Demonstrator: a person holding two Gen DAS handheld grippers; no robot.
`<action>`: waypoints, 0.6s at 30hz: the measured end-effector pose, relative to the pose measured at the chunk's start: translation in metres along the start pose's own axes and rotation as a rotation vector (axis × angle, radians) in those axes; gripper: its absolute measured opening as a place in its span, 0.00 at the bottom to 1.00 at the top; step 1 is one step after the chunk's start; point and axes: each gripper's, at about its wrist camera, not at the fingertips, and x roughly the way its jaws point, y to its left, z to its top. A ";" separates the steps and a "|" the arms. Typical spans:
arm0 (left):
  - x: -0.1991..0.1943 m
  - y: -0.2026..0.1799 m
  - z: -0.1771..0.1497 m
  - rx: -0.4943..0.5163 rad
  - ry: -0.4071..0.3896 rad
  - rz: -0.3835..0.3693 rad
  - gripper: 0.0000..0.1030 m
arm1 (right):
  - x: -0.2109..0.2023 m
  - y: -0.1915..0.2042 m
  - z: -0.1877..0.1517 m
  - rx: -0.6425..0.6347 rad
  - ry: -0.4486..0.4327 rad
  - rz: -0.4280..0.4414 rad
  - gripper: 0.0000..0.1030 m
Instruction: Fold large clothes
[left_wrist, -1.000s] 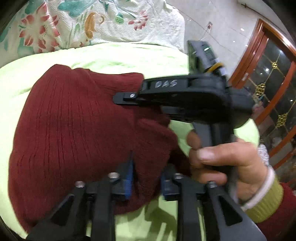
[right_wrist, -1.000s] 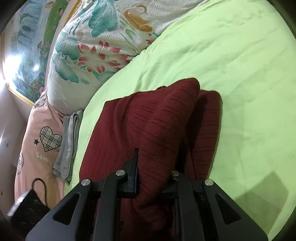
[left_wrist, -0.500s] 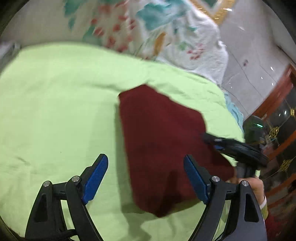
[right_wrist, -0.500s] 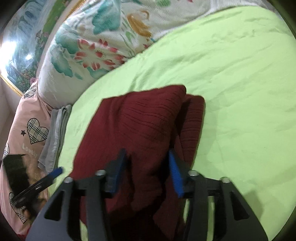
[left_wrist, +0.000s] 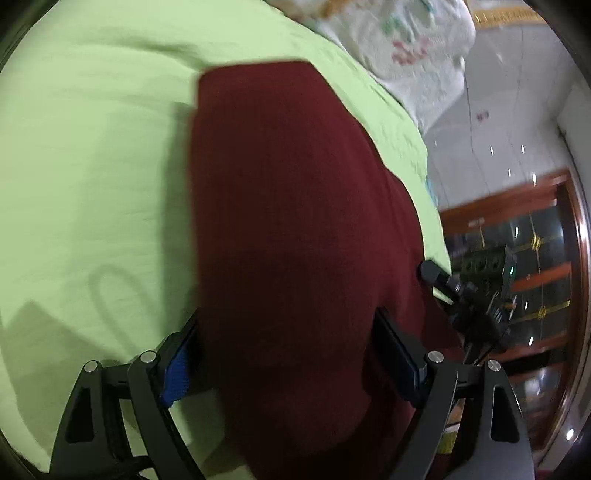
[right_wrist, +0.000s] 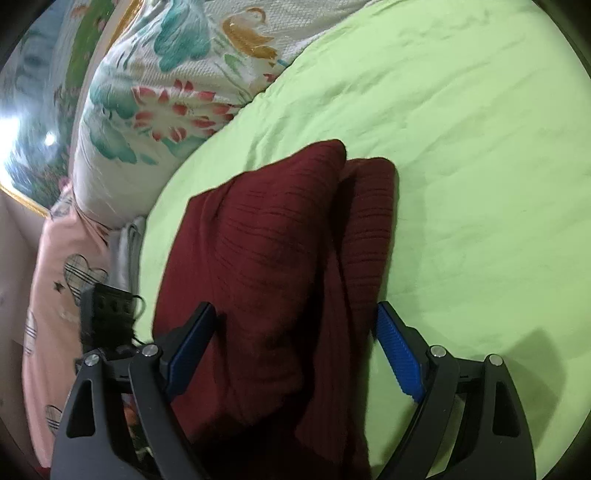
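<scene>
Dark-red ribbed knit sweater is laid folded on the light-green bedsheet, near the floral pillow. Left gripper is spread wide, nothing pinched. Right gripper is opening astride the fold, presumably releasing so the layers stay flat.

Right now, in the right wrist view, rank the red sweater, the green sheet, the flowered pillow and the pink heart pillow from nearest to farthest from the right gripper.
1. Red sweater: lying between the opening jaws of the right gripper, not gripped.
2. Green sheet: just outside the right-hand finger.
3. Pink heart pillow: off to the left.
4. Flowered pillow: upper left, at the sheet's far edge.
</scene>
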 end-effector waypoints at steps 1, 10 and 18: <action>0.006 -0.007 0.002 0.019 0.012 0.019 0.81 | 0.002 -0.002 0.001 0.015 0.006 0.026 0.85; -0.011 -0.031 -0.010 0.095 -0.083 0.106 0.46 | 0.013 0.016 -0.006 -0.035 0.047 0.048 0.34; -0.086 -0.021 -0.050 0.071 -0.213 0.132 0.42 | 0.014 0.084 -0.021 -0.165 0.007 0.115 0.30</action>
